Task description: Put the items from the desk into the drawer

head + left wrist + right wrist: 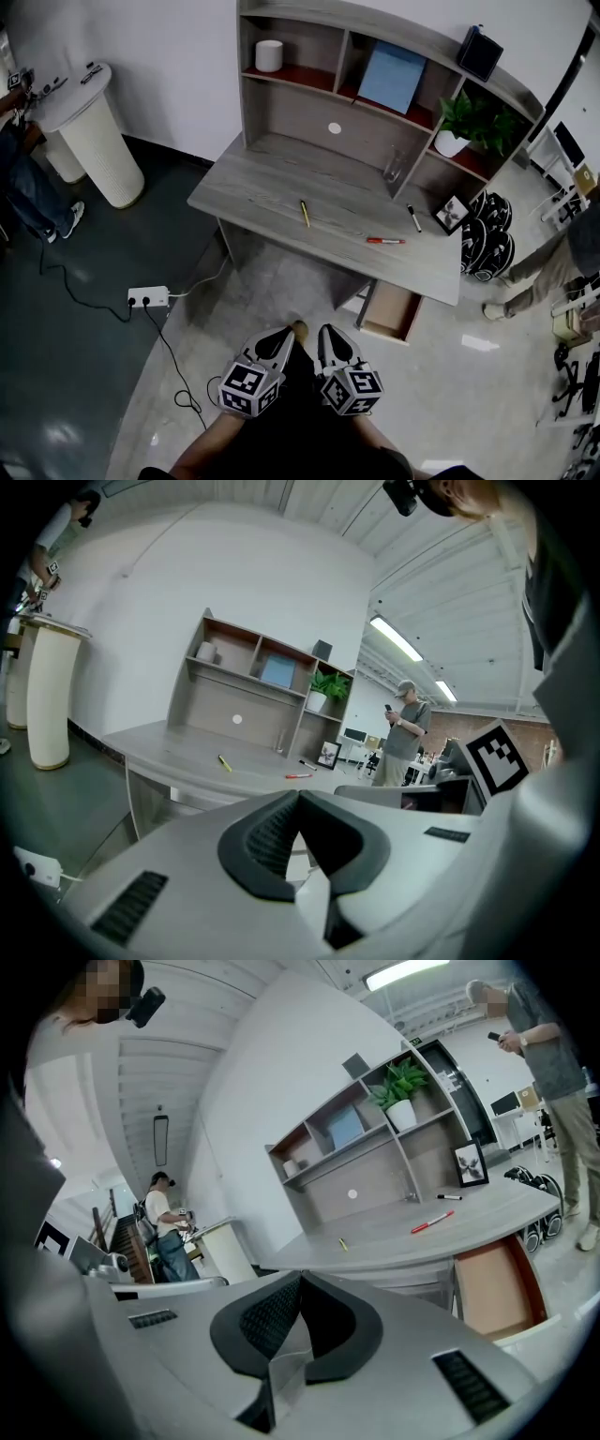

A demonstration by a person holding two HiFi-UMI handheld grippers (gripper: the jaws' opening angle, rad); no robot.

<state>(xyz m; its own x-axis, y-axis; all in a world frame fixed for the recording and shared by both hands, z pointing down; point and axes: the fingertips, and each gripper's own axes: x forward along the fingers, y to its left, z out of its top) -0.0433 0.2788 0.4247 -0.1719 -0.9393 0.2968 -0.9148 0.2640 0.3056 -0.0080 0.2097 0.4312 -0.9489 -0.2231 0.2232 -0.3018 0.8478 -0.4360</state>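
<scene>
Claw state: the left gripper [279,339] and the right gripper [330,336] are both clenched, tips meeting. Neither gripper view shows anything between the pads. Both are carried side by side, low in front of the person. They point toward the desk [272,183] and are well apart from it. Judged from this, no item has been collected yet.

Floor, near left: a power strip [148,297] lies with its cable trailing toward the person's feet. Treat the cable as a possible trip hazard on approach.

Drawer [394,311]: it is pulled out beneath the right end of the desk, and the visible part holds nothing. Standing open, it should accept items without a separate pull.

Desk top, items to transfer:
- Red pen [385,241]: it lies near the front edge, nearest the drawer, and is probably the shortest carry.
- Yellow pen [305,213]: it lies near the middle of the top, well apart from the others.
- Black marker [413,218]: it lies farther back, just beside a leaning picture frame [452,213].

All three lie flat and separate, so each can likely be pinched singly. They are thin and low, so the jaws will need to open before descent and close across the barrel. At the marker, keep clear of the frame, which could tip.

Farthest: the shelf unit [300,112] at the back of the desk carries a blue book [393,77] and a potted plant [473,122]. The task sentence does not say whether these are included.
</scene>
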